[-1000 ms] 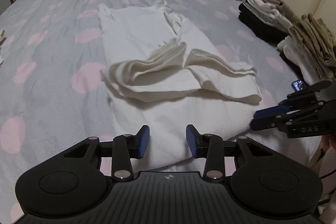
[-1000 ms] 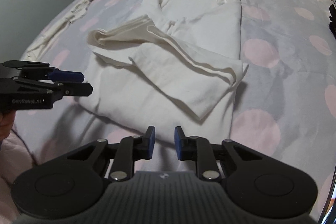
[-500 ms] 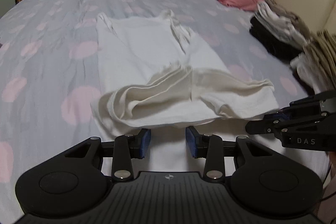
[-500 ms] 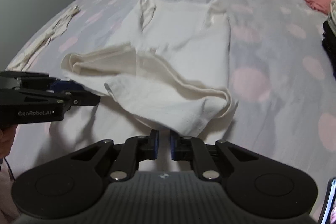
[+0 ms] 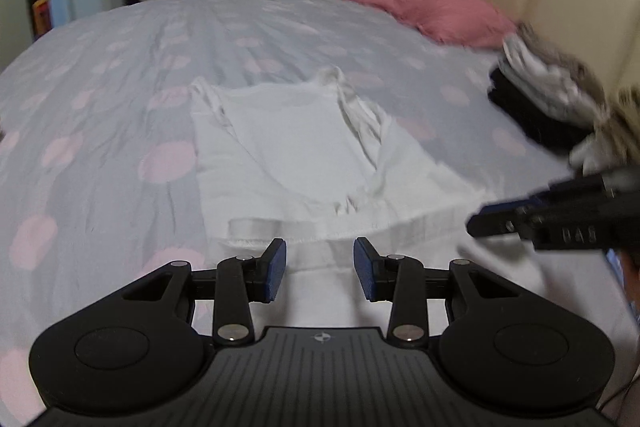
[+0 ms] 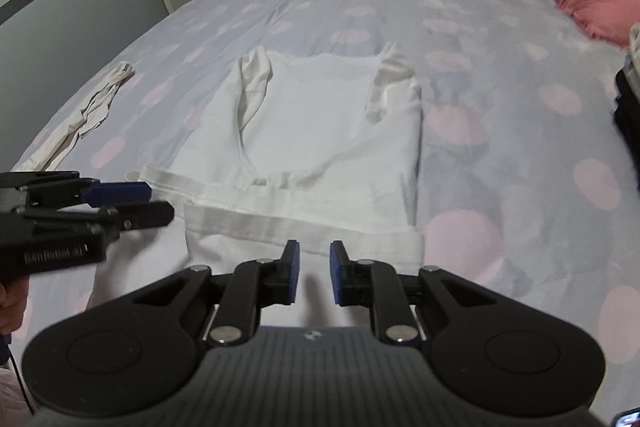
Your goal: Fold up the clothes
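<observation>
bunched hem of white top [image 6: 304, 155] now lies flat.

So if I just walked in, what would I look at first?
Probably the white top spread flat in the middle of the spotty bed, its bottom edge folded up. Then the pink pillow by the headboard, and the two open grippers, left and right, hovering over the top's near edge.

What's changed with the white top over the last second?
The white top's hem, bunched mid-garment earlier, has been drawn back toward the claws and now lies flat. The right claw narrowed, then reopened; the left claw stayed open. Pink pillow and folded stack unchanged.
</observation>
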### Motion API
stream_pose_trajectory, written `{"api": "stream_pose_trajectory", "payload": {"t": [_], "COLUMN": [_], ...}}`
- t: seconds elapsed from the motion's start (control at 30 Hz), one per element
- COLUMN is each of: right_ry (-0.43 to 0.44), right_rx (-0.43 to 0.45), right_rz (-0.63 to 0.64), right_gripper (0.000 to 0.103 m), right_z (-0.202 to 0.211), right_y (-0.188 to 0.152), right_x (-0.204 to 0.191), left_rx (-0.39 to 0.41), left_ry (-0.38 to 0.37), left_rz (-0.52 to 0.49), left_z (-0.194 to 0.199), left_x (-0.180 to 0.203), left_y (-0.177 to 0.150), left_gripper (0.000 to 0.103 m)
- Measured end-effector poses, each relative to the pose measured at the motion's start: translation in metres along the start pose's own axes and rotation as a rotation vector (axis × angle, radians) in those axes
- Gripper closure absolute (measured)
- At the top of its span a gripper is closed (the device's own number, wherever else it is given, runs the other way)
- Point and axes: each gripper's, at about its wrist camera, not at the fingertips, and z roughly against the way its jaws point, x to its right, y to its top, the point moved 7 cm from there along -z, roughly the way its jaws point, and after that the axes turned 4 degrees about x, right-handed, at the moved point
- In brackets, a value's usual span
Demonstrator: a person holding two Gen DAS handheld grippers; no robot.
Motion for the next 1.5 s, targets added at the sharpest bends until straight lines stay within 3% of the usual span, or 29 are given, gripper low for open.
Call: {"api": "stream_pose_trajectory", "payload": {"t": [0.13,0.3,0.57,0.67,0.7,0.8,1.0,1.17,1.5], "right_ry": [-0.004,0.002,0.005,0.013,0.016,0.037,0.111,0.122,0.081], "right_rx": [-0.036,-0.057,-0.026,-0.011,-0.003,0.031,0.053,0.003,-0.048], "right_rz": [-0.023,-0.045,-0.055,-0.046,-0.039,0.000,0.123,0.247,0.593], "right_gripper": [0.080,0.084,0.087,0.074,0.066,0.063,0.059,0.059,0.058], "right_z": [-0.023,-0.045,-0.055,-0.045,-0.040,-0.020,0.025,0.047,0.071], "right_y": [-0.005,-0.007,0.000,0.001,0.001,0.003,-0.016,-0.053,-0.123], "right_x": [0.005,0.010,0.013,0.009,0.008,0.002,-0.018,-0.035,-0.062], "left_rx": [-0.039,-0.054,-0.050,-0.035,-0.022,0.028,0.072,0.055,-0.009], "left_ry": [0.016,0.007,0.003,0.023,0.028,0.042,0.015,0.030,0.039], "left_rz": [-0.011,0.021,0.074,0.002,-0.032,-0.118,-0.238,-0.376,-0.632], "left_z": [-0.018,-0.033,-0.037,-0.026,-0.021,-0.002,0.038,0.064,0.083], "left_x": [-0.007,-0.021,-0.028,-0.018,-0.014,-0.002,0.019,0.043,0.081], "left_y": [-0.012,-0.021,-0.015,-0.013,-0.013,-0.011,-0.021,-0.048,-0.112], "left_gripper": [0.069,0.083,0.088,0.077,0.073,0.062,0.061,0.059,0.056]}}
